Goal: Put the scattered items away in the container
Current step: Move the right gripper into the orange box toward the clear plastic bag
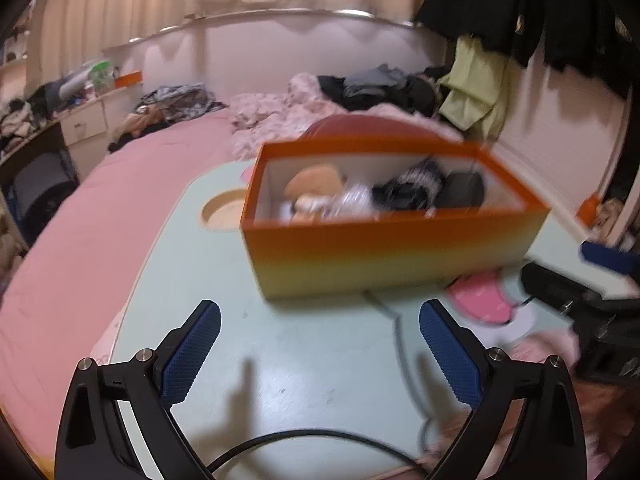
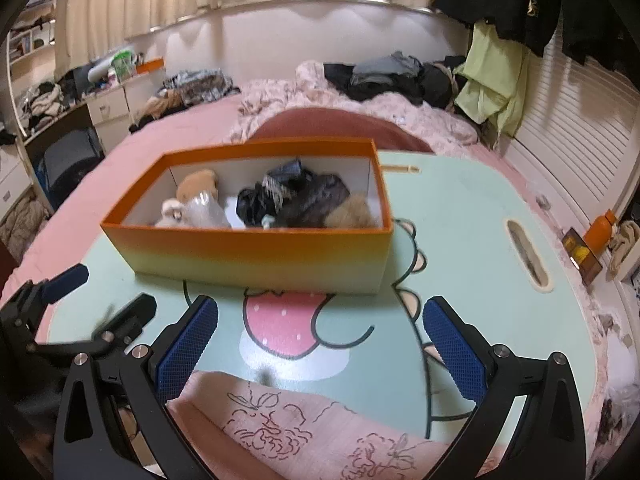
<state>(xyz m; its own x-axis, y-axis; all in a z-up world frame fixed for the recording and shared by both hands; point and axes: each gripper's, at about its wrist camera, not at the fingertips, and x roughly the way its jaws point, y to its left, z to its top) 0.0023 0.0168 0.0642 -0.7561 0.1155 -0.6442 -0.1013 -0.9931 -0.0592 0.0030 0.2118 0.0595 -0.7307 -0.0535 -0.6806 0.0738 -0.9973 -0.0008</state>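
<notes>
Both claws are standing wide open and holding nothing. The left gripper is hanging over bare mint-green tabletop, its blue ribbed pads spread with only the surface and a black cable showing between them. The right gripper is gaping just as wide over the printed pink strawberry on the table.

The task's container — a rectangular orange cardboard box with white inner walls — is sitting ahead of both claws and beyond their fingertips, touched by neither. Its long axis is running across the view, roughly square to the fingers. From the right claw the box is lying ahead and slightly to the left; from the left claw, ahead and to the right. Inside it are lying a tan plush toy, a crumpled clear plastic bag, a dark bundle of cloth and something tan and fluffy at the right end.

No loose item is showing on the table, so the tidying looks nearly or wholly finished. A pink embroidered cloth is lying beneath the right claw; whether it belongs to the task I cannot tell.
</notes>
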